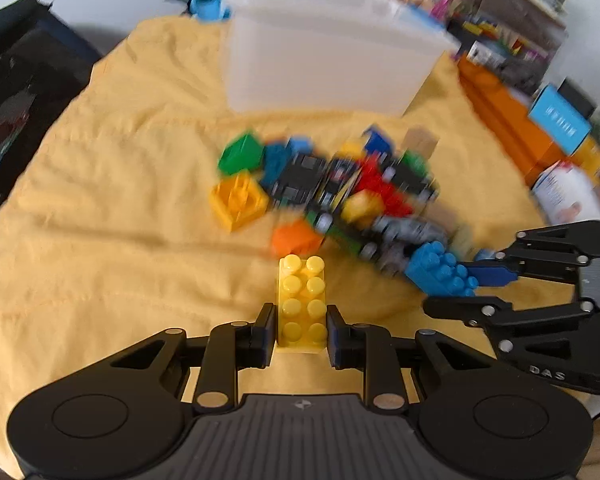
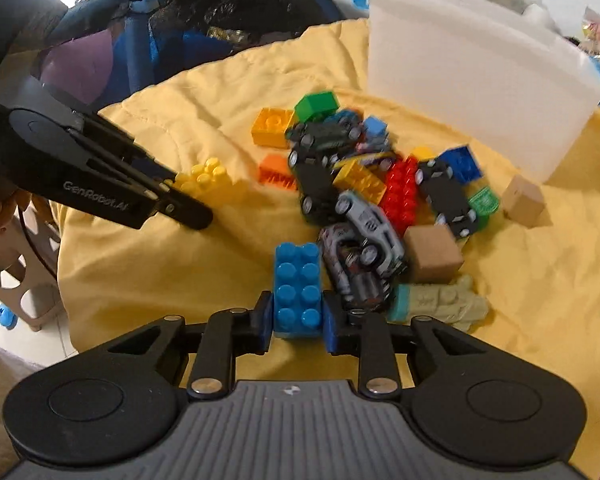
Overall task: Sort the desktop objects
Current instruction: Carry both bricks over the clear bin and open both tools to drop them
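My left gripper (image 1: 301, 330) is shut on a long yellow studded brick (image 1: 302, 300), pads pressing its two long sides near the rear end. My right gripper (image 2: 298, 322) is shut on a long blue studded brick (image 2: 298, 286) in the same way. In the left wrist view the right gripper (image 1: 474, 286) comes in from the right with its blue brick (image 1: 440, 270). The right wrist view shows the left gripper (image 2: 180, 184) at the left with the yellow brick (image 2: 210, 178). Both bricks hover near the pile of bricks and toy cars (image 2: 356, 196) on the yellow cloth (image 2: 160, 260).
A tall translucent white bin (image 2: 472, 76) stands behind the pile, also the bin (image 1: 324, 52) in the left wrist view. Tan cubes (image 2: 434, 254) and a pale figure-shaped block (image 2: 440, 304) lie at the pile's right. Orange boxes (image 1: 500, 120) and cluttered shelves line the right; a dark bag (image 2: 220, 20) sits far left.
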